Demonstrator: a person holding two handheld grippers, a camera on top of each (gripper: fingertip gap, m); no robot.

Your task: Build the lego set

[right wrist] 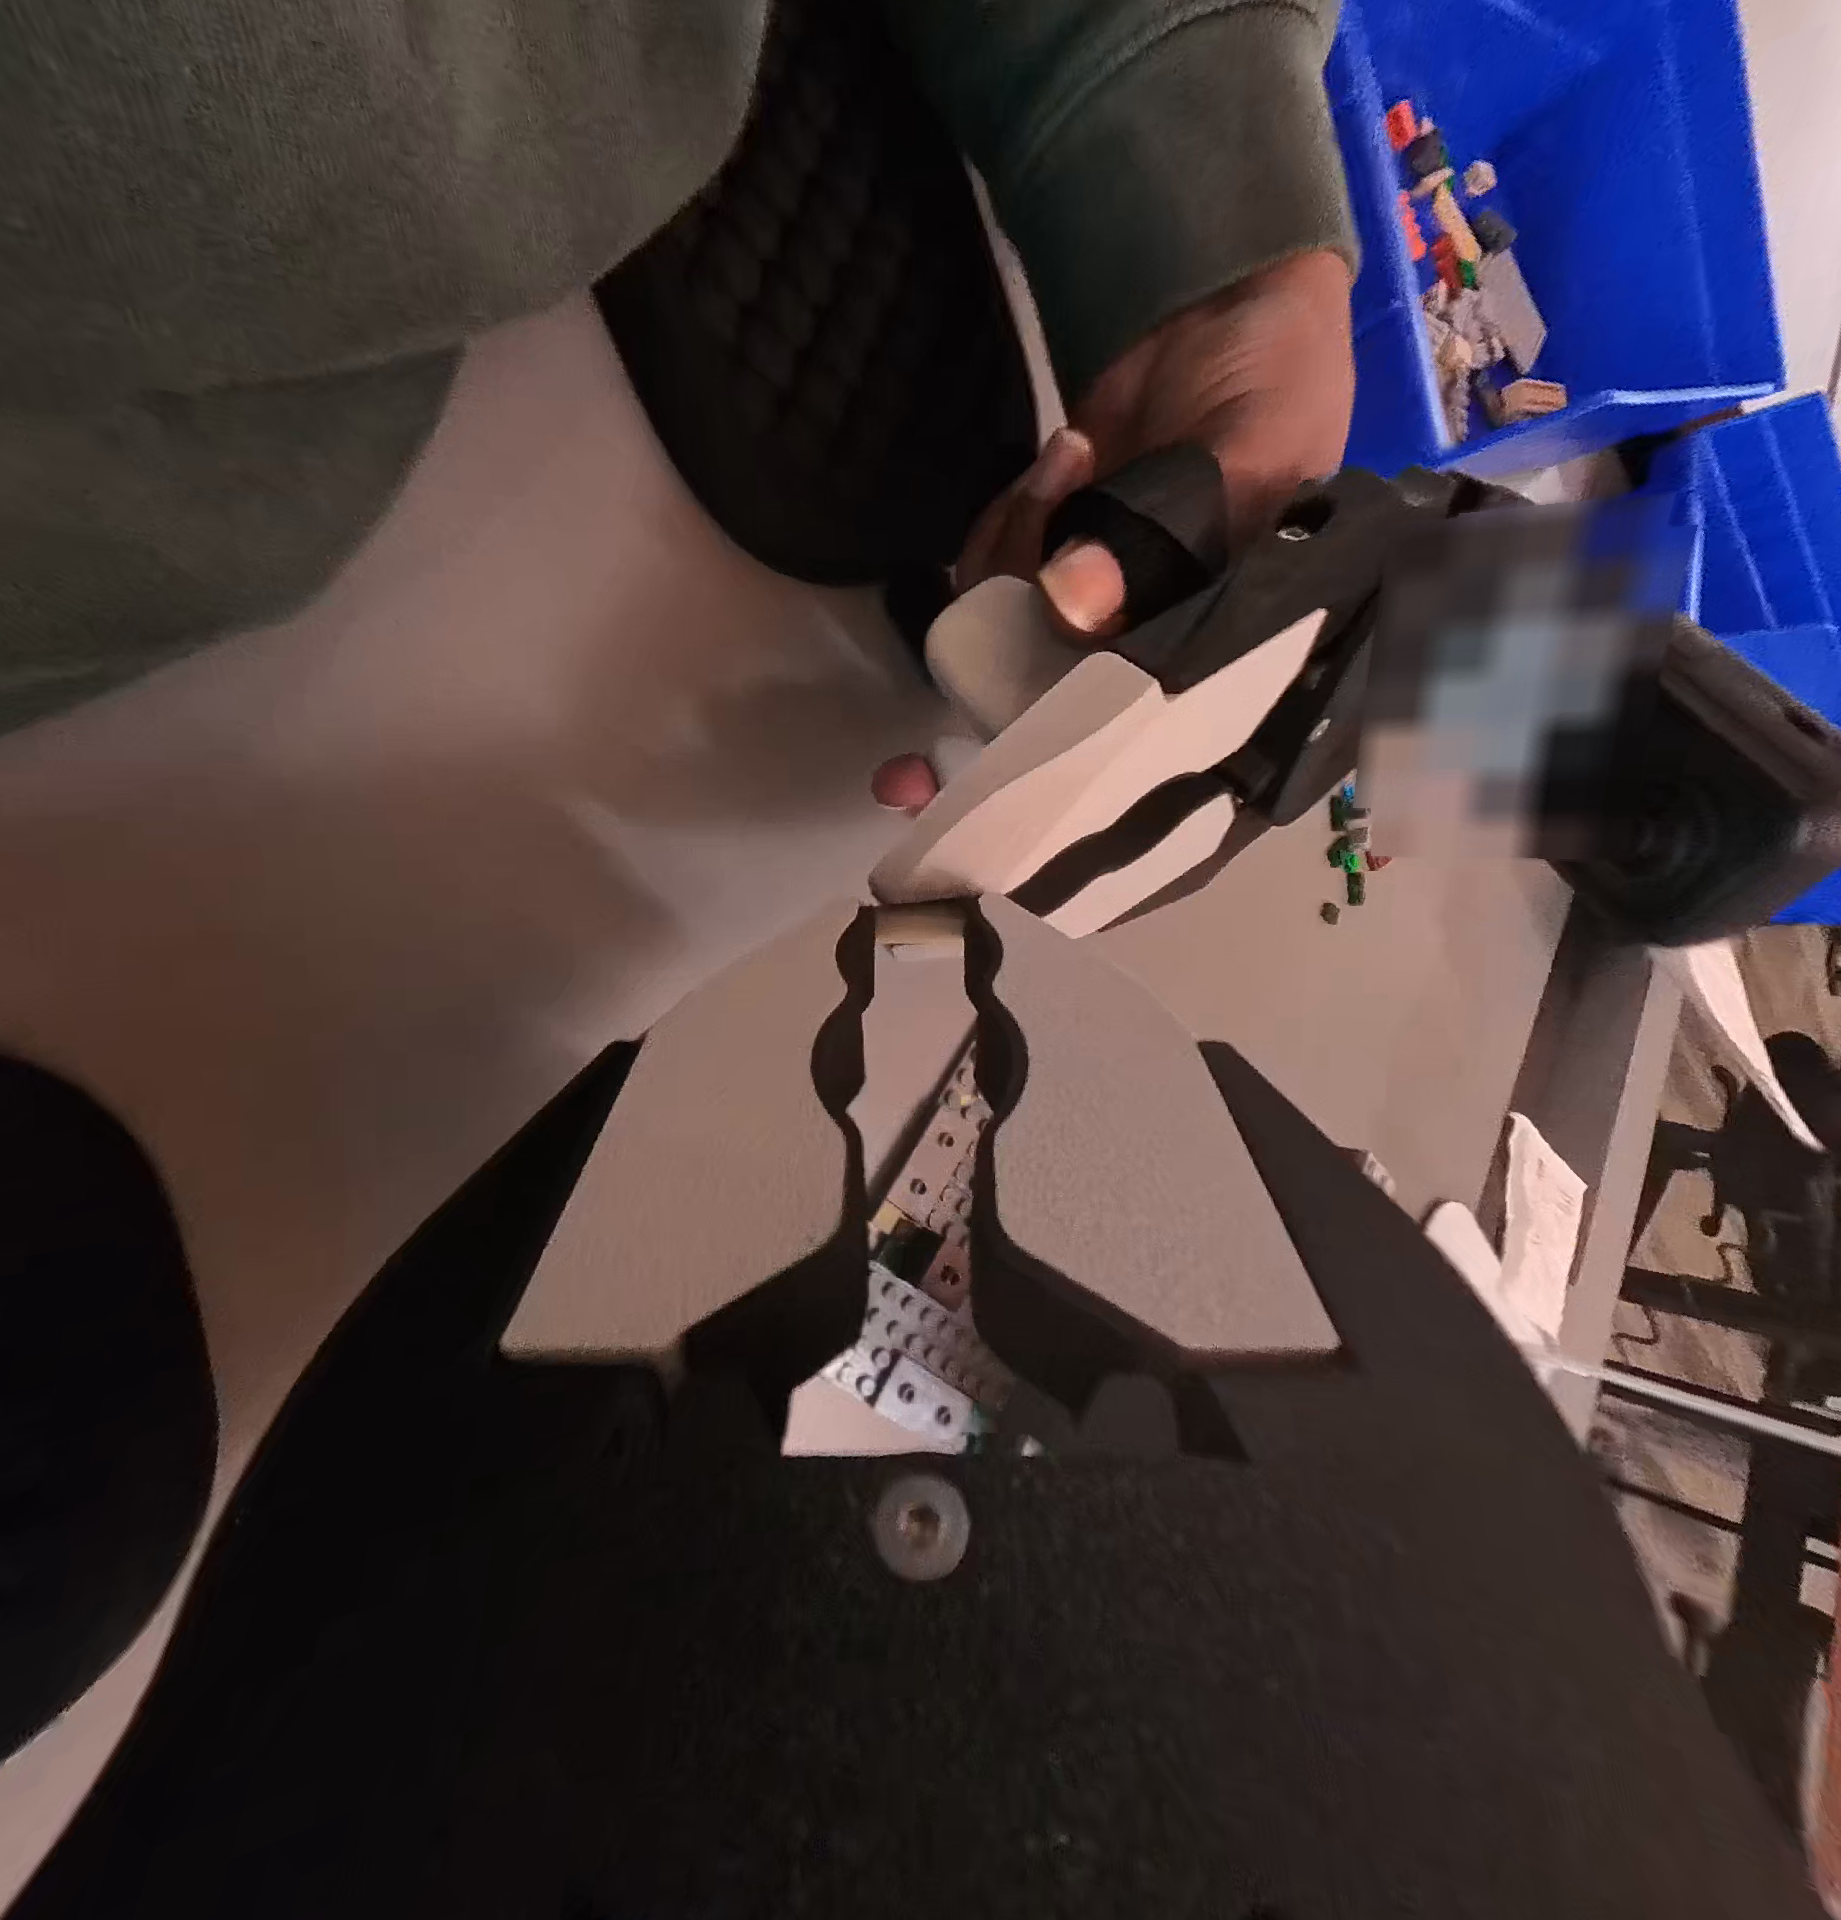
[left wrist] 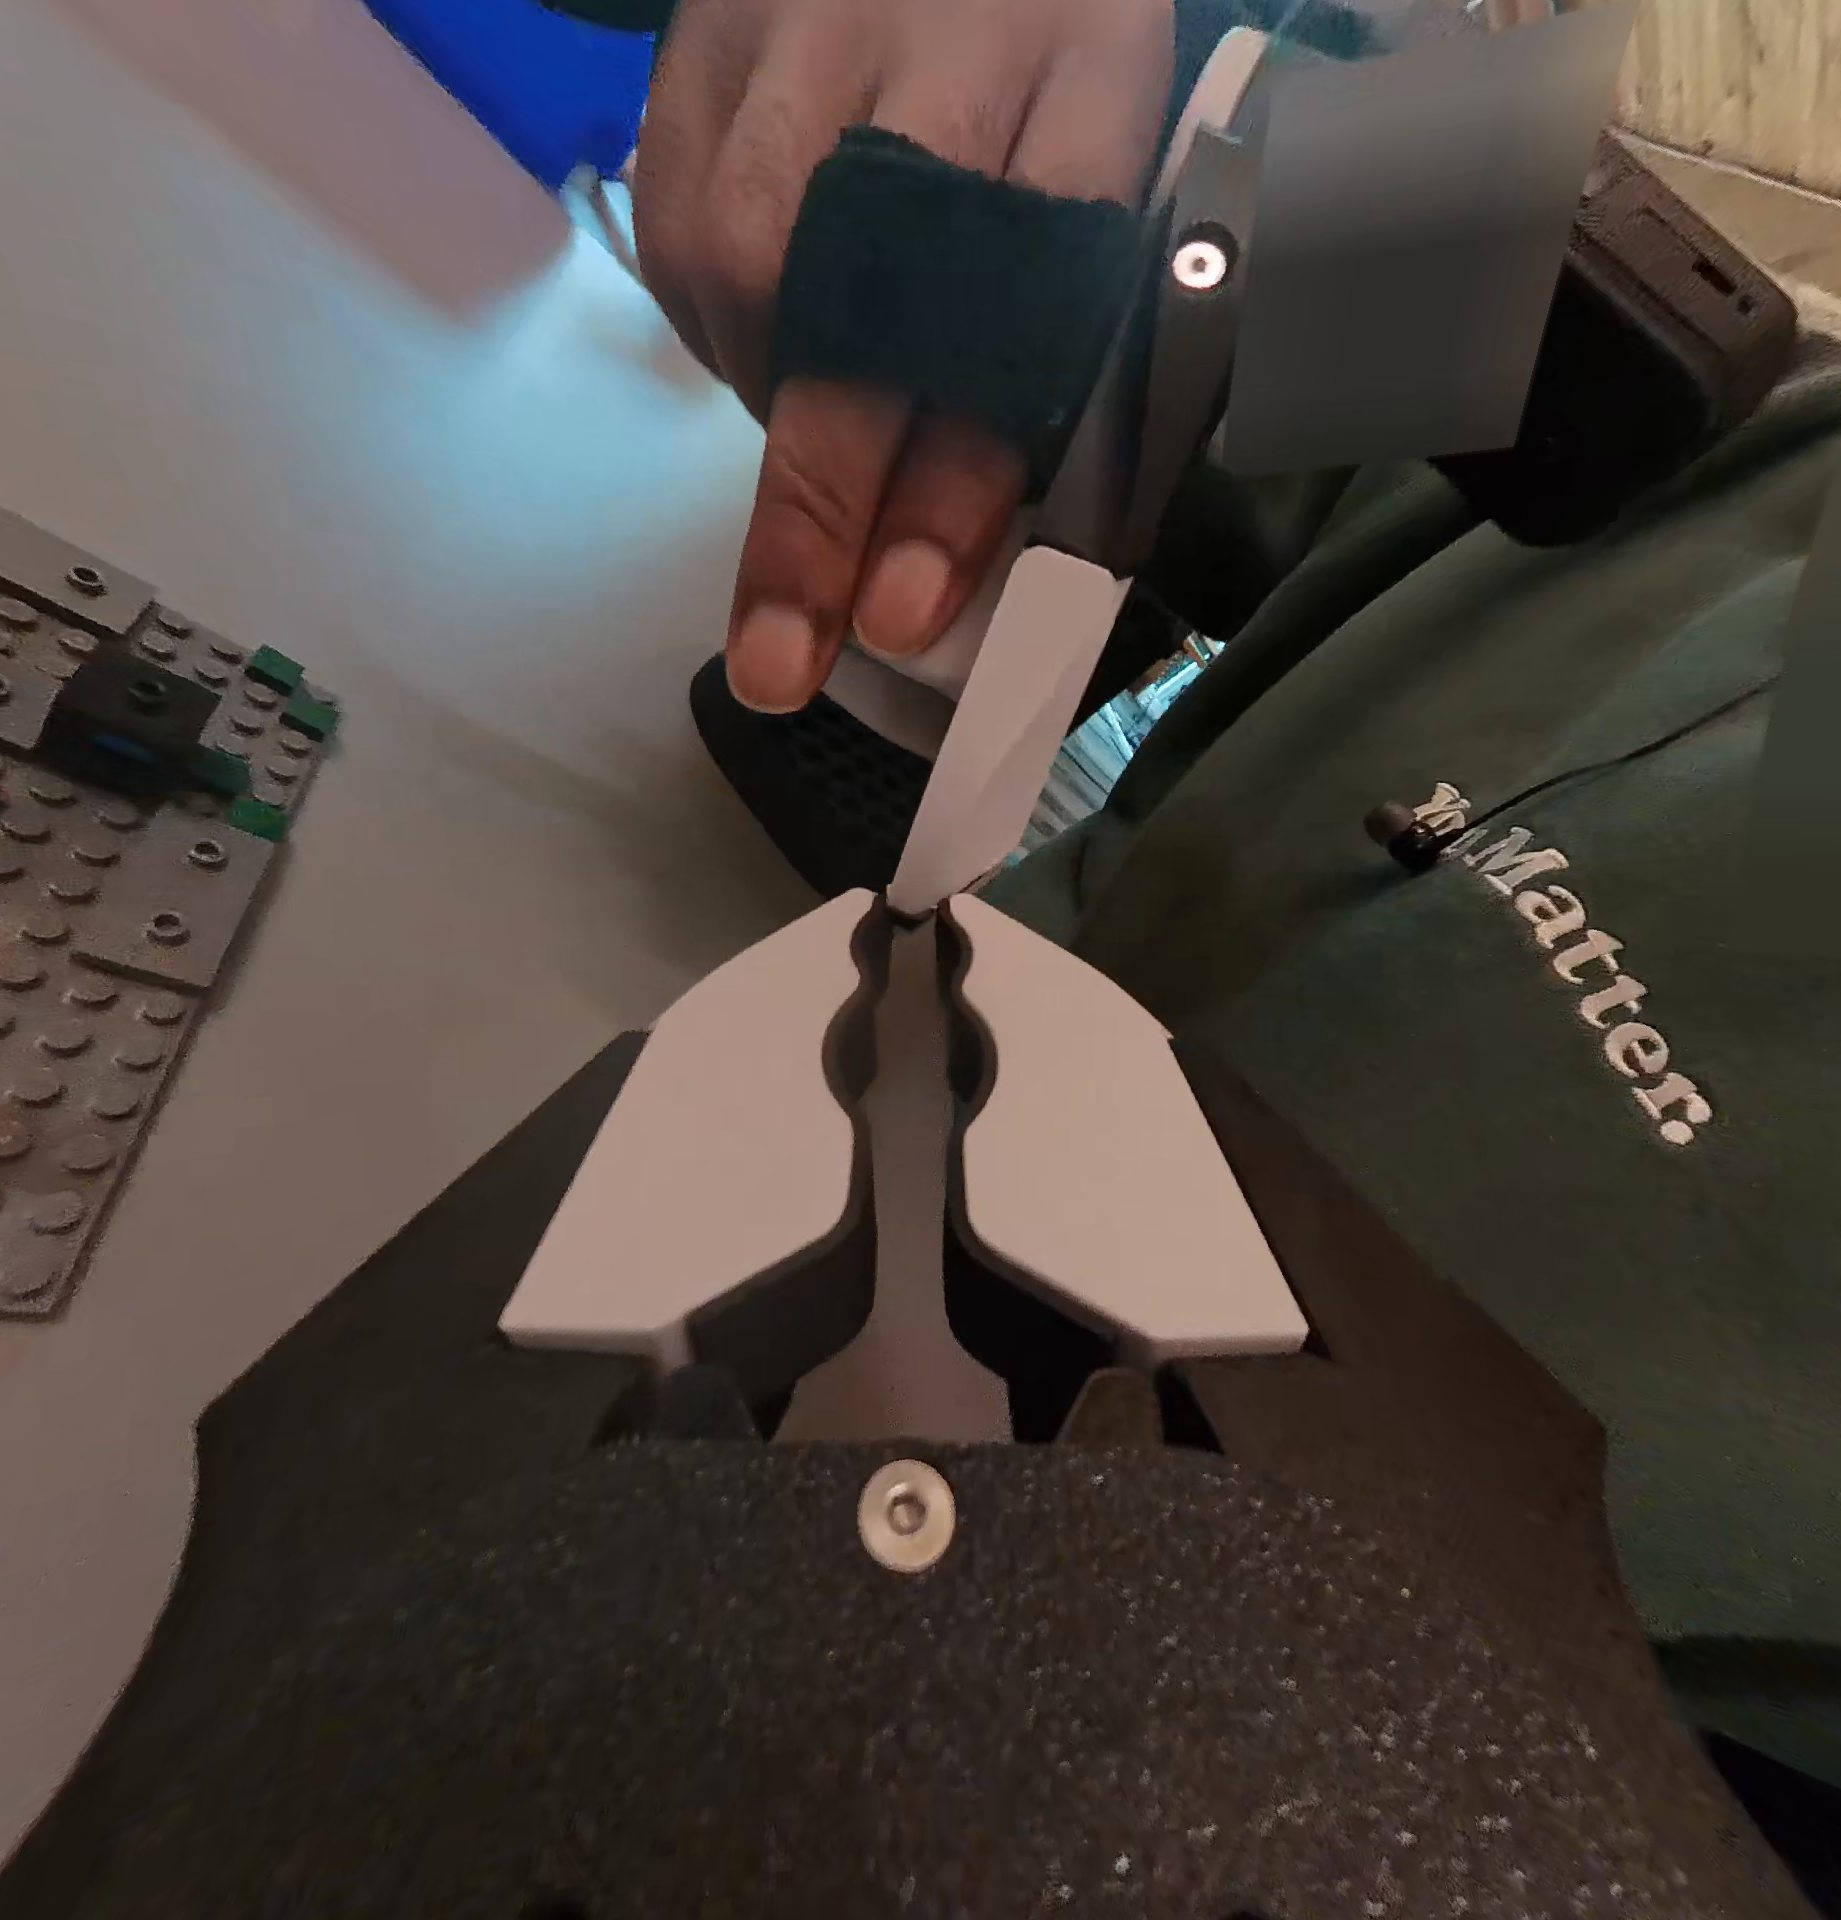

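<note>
In the left wrist view, the grey studded baseplate (left wrist: 95, 935) lies flat on the white table (left wrist: 459, 1039) at the far left, carrying small green and black pieces. At centre, the left gripper (left wrist: 914, 912) has its fingers drawn nearly together; what sits between the tips cannot be determined. The right gripper (left wrist: 931, 868) meets it tip to tip from above, held by a hand (left wrist: 874, 343). In the right wrist view, the right gripper (right wrist: 918, 933) clamps a small pale brick (right wrist: 921, 930), with the left gripper (right wrist: 921, 883) touching it. Blue bins (right wrist: 1581, 208) of loose bricks stand at the right.
</note>
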